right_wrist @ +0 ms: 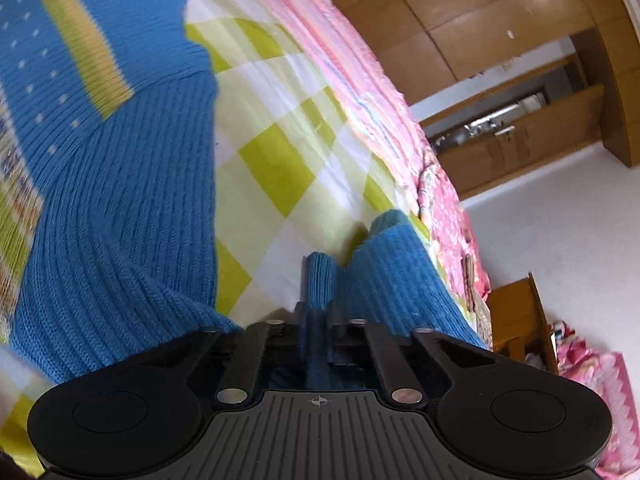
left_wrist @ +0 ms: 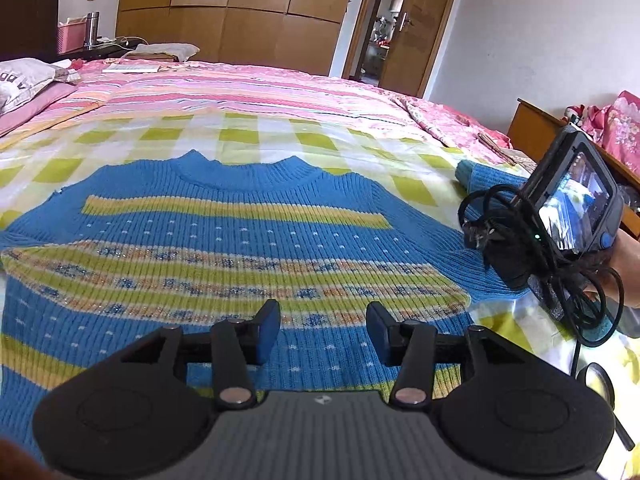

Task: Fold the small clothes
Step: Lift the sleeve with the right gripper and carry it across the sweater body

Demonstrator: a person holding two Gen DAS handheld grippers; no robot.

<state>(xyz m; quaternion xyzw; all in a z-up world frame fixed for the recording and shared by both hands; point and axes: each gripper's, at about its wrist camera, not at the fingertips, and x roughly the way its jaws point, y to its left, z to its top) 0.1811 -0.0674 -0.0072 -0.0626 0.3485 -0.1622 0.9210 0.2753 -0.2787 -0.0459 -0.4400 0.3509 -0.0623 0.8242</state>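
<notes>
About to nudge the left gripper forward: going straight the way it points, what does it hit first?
Most likely the blue patterned sweater lying flat on the bed: the left gripper is open and angled down over its lower front. Depth is hard to judge.

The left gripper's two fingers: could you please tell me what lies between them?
In the left wrist view, the left gripper stands open over the sweater; only the flat blue-knit lower front shows between its fingers, apparently ungripped.

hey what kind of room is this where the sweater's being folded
Most likely a home bedroom: the sweater lies spread on a made bed with a pillow at its head, and a wooden wardrobe stands along the far wall.
</notes>
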